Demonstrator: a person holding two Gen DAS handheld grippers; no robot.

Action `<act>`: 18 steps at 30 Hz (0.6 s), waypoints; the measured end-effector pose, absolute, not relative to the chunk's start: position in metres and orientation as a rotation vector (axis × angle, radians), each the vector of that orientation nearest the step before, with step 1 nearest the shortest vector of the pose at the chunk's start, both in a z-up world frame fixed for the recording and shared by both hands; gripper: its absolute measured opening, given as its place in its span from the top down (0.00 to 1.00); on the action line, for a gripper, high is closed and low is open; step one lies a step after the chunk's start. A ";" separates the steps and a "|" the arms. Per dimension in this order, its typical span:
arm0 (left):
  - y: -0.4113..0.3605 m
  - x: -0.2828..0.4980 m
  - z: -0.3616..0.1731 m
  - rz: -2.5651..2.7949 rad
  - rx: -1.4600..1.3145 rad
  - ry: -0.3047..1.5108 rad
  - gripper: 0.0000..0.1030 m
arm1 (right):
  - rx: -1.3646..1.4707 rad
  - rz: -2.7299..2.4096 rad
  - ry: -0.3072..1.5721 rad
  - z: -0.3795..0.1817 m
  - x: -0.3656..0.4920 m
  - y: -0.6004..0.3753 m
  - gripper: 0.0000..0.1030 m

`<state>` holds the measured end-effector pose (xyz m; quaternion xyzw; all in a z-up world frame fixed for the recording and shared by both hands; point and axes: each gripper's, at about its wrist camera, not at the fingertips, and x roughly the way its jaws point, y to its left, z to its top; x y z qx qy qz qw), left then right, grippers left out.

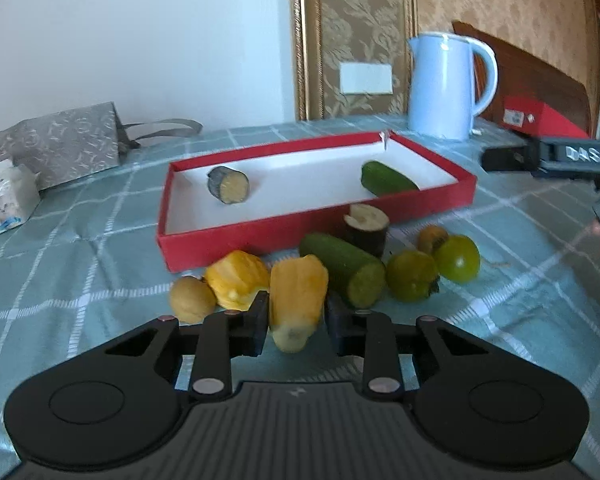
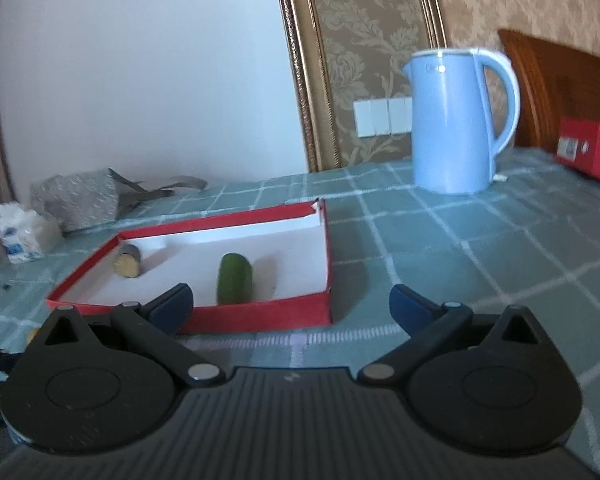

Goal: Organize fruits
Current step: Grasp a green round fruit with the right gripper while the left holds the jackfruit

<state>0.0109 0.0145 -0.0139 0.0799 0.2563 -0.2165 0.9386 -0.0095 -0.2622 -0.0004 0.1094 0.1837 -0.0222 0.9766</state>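
My left gripper (image 1: pixel 297 320) is shut on a yellow-orange fruit piece (image 1: pixel 298 296) on the checked cloth. Around it lie a second yellow piece (image 1: pixel 236 278), a small brown fruit (image 1: pixel 192 299), a cut cucumber (image 1: pixel 342 269), a dark cut piece (image 1: pixel 366 229), two green fruits (image 1: pixel 412 276) (image 1: pixel 458 258) and a small brown one (image 1: pixel 431 238). The red tray (image 1: pixel 220 240) beyond holds a dark-skinned yellow slice (image 1: pixel 229 185) and a cucumber piece (image 1: pixel 388 179). My right gripper (image 2: pixel 292 308) is open and empty before the tray (image 2: pixel 260 316), which shows the slice (image 2: pixel 127 264) and cucumber (image 2: pixel 235 278).
A light blue kettle (image 1: pixel 444 84) (image 2: pixel 456 120) stands behind the tray. A red box (image 1: pixel 540 118) (image 2: pixel 592 152) lies at the back right. A grey gift bag (image 1: pixel 60 144) and a tissue pack (image 1: pixel 4 204) sit at the left. The right gripper's black body (image 1: pixel 560 158) shows at the right edge.
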 end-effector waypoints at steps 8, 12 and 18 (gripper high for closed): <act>0.021 0.013 -0.014 -0.452 0.128 0.529 0.72 | 0.028 0.088 0.375 -0.009 -0.044 -0.231 0.16; 0.023 0.012 -0.014 -0.455 0.120 0.531 0.72 | -0.033 0.147 0.409 -0.009 -0.041 -0.212 0.33; 0.024 0.013 -0.014 -0.459 0.111 0.534 0.72 | -0.096 0.220 0.491 -0.018 -0.028 -0.190 0.65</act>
